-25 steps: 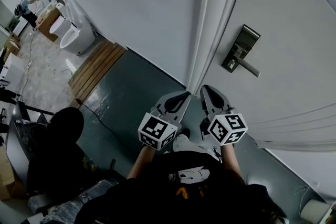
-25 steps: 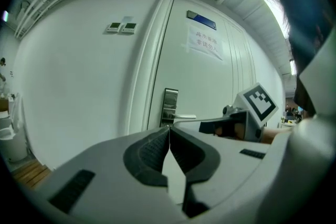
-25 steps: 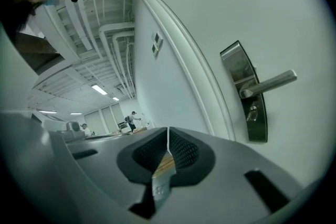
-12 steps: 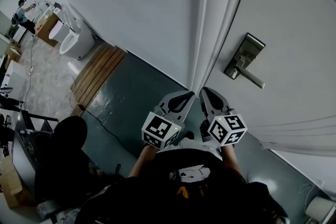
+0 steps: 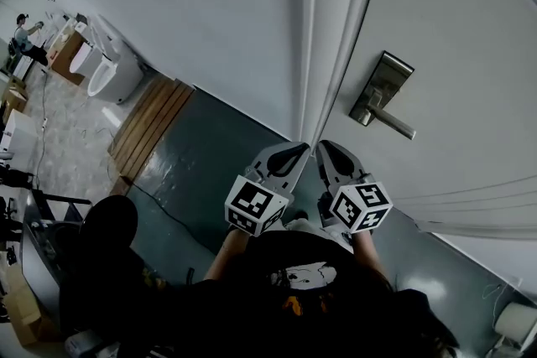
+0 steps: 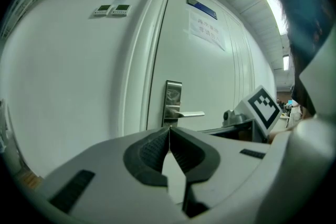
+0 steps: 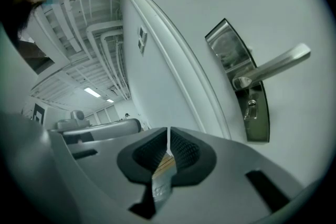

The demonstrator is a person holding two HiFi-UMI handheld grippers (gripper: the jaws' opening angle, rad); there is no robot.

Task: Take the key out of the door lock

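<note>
The white door [image 5: 453, 29] fills the right side of the head view, closed against its frame. The person stands facing it with both tools held low and close to the body. The left gripper [image 5: 295, 150] and the right gripper [image 5: 324, 147] sit side by side, each with its jaws pressed together and nothing between them. The metal lock plate [image 7: 230, 52] is mounted on the door face ahead of both tools and off to their right, well apart from either. In the right gripper view it stands above and to the right of the jaw tips, with the lever handle [image 7: 275, 64] running out sideways from it. Below the lever, low on the plate, a small metal piece sits at the keyhole. I take it to be the key [image 7: 251, 107], though it is too small to make out its shape. Its long axis probably points straight out of the door face, so the pull would go squarely away from the door. The right gripper is the nearer one, and its jaws would have to part before they can close on the key.
</note>
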